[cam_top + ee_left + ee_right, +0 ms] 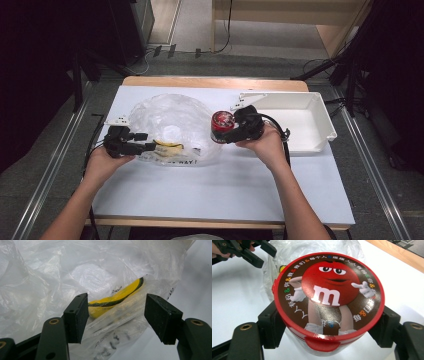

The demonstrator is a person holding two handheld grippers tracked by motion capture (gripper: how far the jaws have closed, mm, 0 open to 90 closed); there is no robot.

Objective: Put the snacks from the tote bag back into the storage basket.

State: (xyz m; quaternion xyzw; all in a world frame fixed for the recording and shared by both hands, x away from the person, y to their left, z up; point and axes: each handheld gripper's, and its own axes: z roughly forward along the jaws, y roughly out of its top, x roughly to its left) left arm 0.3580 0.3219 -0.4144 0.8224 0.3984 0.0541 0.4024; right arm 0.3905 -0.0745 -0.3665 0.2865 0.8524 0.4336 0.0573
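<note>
A crumpled clear plastic bag (170, 117) lies on the white table (210, 190), with a yellow and black print (117, 296) near its front edge. My left gripper (149, 146) is open at the bag's left front edge; in the left gripper view (116, 315) its jaws straddle the printed film without pinching it. My right gripper (227, 135) is shut on a round tub (222, 125) with a red candy-character lid (329, 290), held just right of the bag. The jaws clamp the tub's sides below the lid (329, 327).
A white plastic tray (320, 107) sits at the table's right, behind the right hand. The table's wooden far edge (215, 82) runs behind the bag. In the right gripper view the left gripper (249, 251) shows at the upper left.
</note>
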